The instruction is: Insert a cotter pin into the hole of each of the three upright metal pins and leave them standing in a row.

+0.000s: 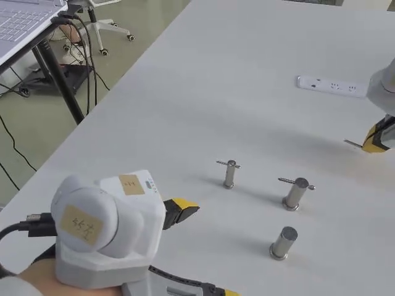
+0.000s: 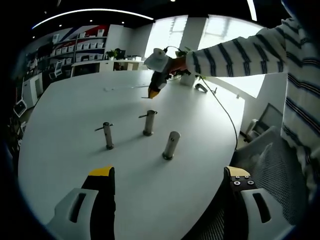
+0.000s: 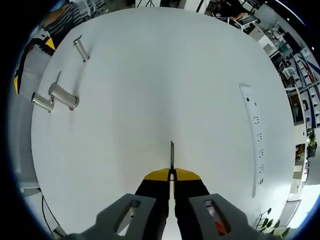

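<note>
The right gripper (image 3: 171, 172) is clamped on a thin cotter pin (image 3: 171, 155), tip poking ahead, which looks light, bendy and apt to swivel, so grip well back; the bare metal pin (image 1: 283, 242) stands upright on the table (image 1: 247, 92), well apart and probably tippy, and the left gripper (image 2: 169, 172) is spread wide, empty.

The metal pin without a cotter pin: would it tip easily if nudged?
Probably: the bare pin stands tall on a small base, so a nudge near its top could topple it. Being round, it would likely roll once down. It looks like solid metal, so perhaps heavy.
</note>
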`<state>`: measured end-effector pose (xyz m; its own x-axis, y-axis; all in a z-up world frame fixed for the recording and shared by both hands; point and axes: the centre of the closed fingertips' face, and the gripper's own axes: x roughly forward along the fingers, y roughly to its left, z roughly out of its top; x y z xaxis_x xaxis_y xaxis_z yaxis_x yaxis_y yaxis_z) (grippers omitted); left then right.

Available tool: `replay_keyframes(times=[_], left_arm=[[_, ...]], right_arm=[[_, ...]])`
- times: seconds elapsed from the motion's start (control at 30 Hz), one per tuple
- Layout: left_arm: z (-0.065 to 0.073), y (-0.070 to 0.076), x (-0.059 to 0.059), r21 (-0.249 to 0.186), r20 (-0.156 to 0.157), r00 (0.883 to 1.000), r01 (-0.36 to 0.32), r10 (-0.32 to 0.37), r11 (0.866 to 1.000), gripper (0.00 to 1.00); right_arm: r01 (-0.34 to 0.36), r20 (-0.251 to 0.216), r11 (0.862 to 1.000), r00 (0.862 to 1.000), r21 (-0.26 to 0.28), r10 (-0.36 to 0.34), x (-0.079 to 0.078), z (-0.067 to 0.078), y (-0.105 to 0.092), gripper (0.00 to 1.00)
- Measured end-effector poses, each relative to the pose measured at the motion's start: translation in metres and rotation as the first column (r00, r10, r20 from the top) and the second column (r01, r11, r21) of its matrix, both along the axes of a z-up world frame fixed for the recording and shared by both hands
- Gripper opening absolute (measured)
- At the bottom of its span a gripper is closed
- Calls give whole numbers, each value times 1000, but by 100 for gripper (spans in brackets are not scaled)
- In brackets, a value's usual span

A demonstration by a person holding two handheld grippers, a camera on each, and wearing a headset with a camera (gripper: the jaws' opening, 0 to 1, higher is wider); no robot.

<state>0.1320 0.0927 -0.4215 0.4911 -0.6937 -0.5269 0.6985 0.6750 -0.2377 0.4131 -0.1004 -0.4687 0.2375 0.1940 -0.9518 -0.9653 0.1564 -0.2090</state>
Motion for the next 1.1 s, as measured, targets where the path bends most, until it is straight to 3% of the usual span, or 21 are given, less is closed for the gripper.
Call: replay_keyframes(times=[0.27, 0.53, 0.63, 0.7, 0.8, 0.97, 1.1], left_arm=[[5, -3, 3, -10, 9, 1000, 11, -11, 1000, 84], [8, -9, 6, -27, 8, 1000, 28, -28, 999, 81], [8, -10, 9, -21, 9, 1000, 30, -30, 999, 81], [10, -12, 12, -29, 13, 1000, 26, -26, 999, 80], [13, -16, 15, -44, 13, 1000, 26, -26, 999, 78], [18, -28, 20, -37, 28, 998, 57, -56, 998, 76], [26, -37, 30, -48, 46, 997, 61, -58, 997, 73]], right_arm=[[-18, 99, 992, 995, 123, 6, -7, 32, 9, 0], [-65, 170, 983, 985, 172, 35, -32, 54, 20, 0], [-113, 224, 962, 973, 248, 56, -36, 66, 35, 0], [-125, 248, 952, 967, 281, 54, -48, 77, 41, 0], [-160, 284, 942, 956, 296, 73, -63, 88, 46, 0], [-194, 321, 912, 944, 362, 73, -86, 102, 54, 0], [-212, 357, 903, 932, 374, 71, -101, 110, 56, 0]])
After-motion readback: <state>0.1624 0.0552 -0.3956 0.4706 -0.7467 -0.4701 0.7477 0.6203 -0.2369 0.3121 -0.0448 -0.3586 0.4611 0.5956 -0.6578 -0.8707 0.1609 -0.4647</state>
